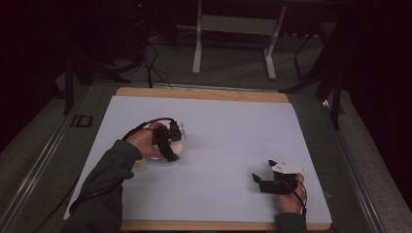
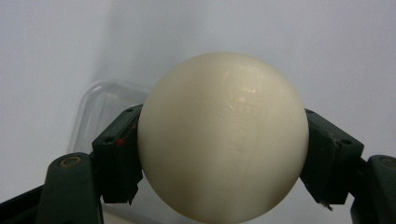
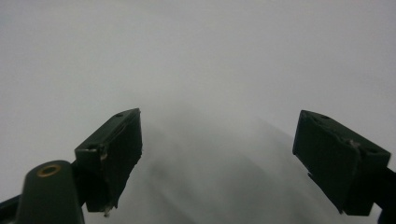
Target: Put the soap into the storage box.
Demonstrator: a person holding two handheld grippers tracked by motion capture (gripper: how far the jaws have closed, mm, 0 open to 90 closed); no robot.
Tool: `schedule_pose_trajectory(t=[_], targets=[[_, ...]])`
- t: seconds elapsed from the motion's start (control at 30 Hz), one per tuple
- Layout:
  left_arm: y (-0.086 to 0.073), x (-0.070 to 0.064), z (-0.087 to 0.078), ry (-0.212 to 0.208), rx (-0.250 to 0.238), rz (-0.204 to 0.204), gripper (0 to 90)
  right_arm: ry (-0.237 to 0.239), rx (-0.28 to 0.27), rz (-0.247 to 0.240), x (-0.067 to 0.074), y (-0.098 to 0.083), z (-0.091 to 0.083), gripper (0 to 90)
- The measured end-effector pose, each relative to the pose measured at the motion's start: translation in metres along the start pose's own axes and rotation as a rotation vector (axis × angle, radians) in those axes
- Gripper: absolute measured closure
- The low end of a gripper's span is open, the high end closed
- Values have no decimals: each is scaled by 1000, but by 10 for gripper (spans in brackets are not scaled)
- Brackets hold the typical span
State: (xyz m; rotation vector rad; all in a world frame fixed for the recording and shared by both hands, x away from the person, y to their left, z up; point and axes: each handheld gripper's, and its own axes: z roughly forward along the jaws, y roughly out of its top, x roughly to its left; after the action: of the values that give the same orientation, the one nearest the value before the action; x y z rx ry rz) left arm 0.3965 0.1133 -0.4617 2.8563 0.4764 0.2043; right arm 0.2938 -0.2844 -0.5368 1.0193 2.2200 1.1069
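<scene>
One ball (image 2: 223,135), cream and smooth, sits clamped between the fingers (image 2: 119,154) of my left gripper (image 1: 169,141), a pad pressed to each side of it, above the near-left part of the white bench (image 1: 228,126). Just behind and below the ball, the left gripper view catches the rounded corner of a clear tub (image 2: 100,105) resting on the bench; from the high view I judge that the ball is held over or just beside it, though I cannot tell whether it touches the tub. My right gripper (image 1: 265,182) lies low at the near-right of the bench, well apart from the ball, its fingers (image 3: 114,151) spread wide with nothing between them. As I read it, the grasp is done and the ball is secure; what remains is carrying it to wherever it belongs and letting go, and the right gripper has no part yet.
</scene>
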Motion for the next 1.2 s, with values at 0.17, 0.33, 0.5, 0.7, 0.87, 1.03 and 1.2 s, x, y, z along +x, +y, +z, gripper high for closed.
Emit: schedule_pose_trajectory(t=[0.17, 0.33, 0.5, 0.7, 0.87, 1.03, 1.2], targets=[[-7, 4, -5, 10, 1, -14, 256, -1, 2, 0, 0, 0, 0, 155], [-11, 5, -8, 11, 2, -16, 257, -1, 2, 0, 0, 0, 0, 155], [-14, 6, -9, 18, -1, -23, 257, -1, 3, 0, 0, 0, 0, 155], [-22, 9, -12, 20, -8, -41, 256, 0, 1, 1, 0, 0, 0, 155], [-28, 10, -14, 25, -8, -50, 257, 0, 1, 1, 0, 0, 0, 155], [-34, 11, -13, 31, 4, -59, 256, 0, 1, 1, 0, 0, 0, 155], [-40, 13, -15, 33, 2, -75, 256, -1, 1, 1, 0, 0, 0, 155]])
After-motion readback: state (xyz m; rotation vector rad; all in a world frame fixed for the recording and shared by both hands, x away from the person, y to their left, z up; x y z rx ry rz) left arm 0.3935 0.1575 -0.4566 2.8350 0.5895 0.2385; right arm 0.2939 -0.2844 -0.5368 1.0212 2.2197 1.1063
